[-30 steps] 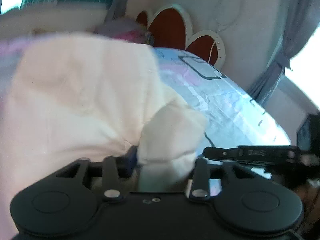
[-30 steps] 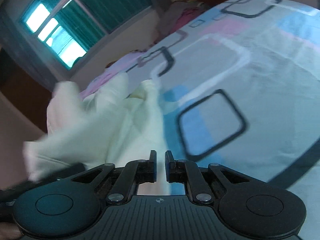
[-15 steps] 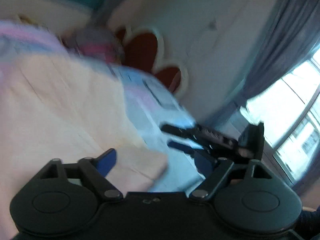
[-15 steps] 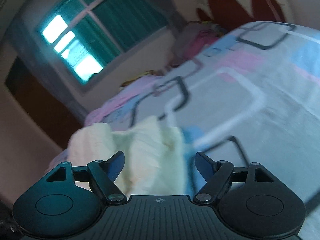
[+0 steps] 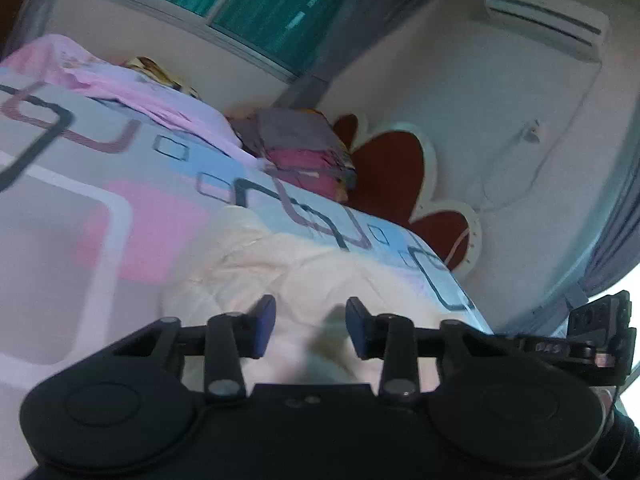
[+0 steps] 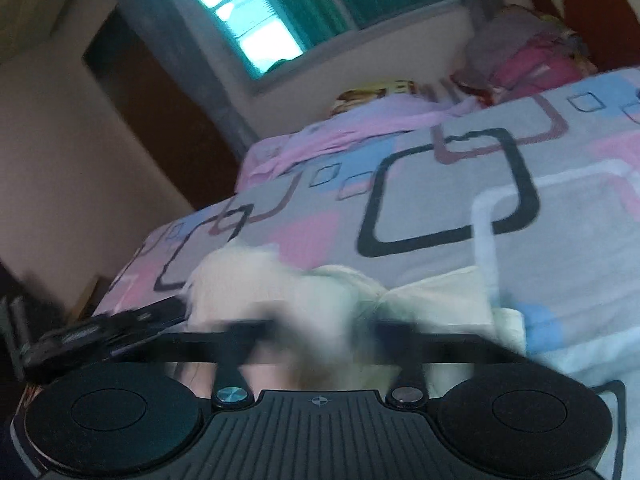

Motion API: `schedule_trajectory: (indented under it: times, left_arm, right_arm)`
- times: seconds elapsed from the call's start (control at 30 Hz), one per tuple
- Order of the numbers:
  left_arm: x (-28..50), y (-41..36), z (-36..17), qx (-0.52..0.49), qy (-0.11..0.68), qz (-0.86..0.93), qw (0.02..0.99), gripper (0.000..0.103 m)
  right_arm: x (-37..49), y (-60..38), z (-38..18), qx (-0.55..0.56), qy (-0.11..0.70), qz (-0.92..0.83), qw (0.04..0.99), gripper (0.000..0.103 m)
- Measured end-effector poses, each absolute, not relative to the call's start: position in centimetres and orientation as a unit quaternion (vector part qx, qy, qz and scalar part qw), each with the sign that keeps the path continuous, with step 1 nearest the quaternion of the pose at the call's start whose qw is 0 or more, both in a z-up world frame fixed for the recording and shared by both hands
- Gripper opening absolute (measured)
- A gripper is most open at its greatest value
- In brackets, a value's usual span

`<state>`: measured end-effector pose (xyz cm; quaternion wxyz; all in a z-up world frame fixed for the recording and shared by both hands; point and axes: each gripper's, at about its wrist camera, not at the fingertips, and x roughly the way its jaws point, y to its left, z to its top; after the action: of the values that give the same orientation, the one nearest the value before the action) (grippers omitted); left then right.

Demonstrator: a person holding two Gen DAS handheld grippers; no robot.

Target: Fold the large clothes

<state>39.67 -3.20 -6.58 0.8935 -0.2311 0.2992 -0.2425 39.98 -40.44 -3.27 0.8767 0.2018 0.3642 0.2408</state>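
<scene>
One cream garment (image 5: 304, 276) lies rumpled on the patterned bedsheet (image 5: 60, 216), at twelve o'clock from both tools. The left gripper (image 5: 308, 326) is closing, cloth between its blue pads but no pinch visible. The right gripper (image 6: 316, 328) is blurred; its jaws read as closed, on cloth or not is unclear. The fabric looks light, limp and slippery-free, best pinched at a hem corner.

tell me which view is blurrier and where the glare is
Right wrist view is blurrier: the right gripper smears across the cream garment. Left wrist view is sharper, the left gripper closing, with window glare blown out at the right edge.
</scene>
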Motion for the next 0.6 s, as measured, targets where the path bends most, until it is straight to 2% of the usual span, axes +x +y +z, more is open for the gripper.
schedule_trajectory:
  times: [0.1,0.3,0.37,0.6]
  left_arm:
    - [40.4,-5.1,-6.7,-0.21,0.301,-0.263,0.892,0.035]
    - [41.9,-9.6,-9.1,-0.14,0.341,-0.268,0.89,0.035]
    - [42.2,-10.6,-9.9,-0.124,0.351,-0.265,0.89,0.035]
    - [42.7,-12.0,-11.2,-0.082,0.373,-0.255,0.889,0.035]
  right_arm:
    - [38.4,-40.9,-3.9,0.172,0.359,0.195,0.897,0.011]
    - [38.2,-41.1,-8.0,0.146,0.396,0.126,0.898,0.011]
    - [38.4,-41.3,-9.9,0.158,0.416,0.117,0.888,0.011]
    - [38.3,-42.0,-12.5,0.189,0.411,0.112,0.884,0.011]
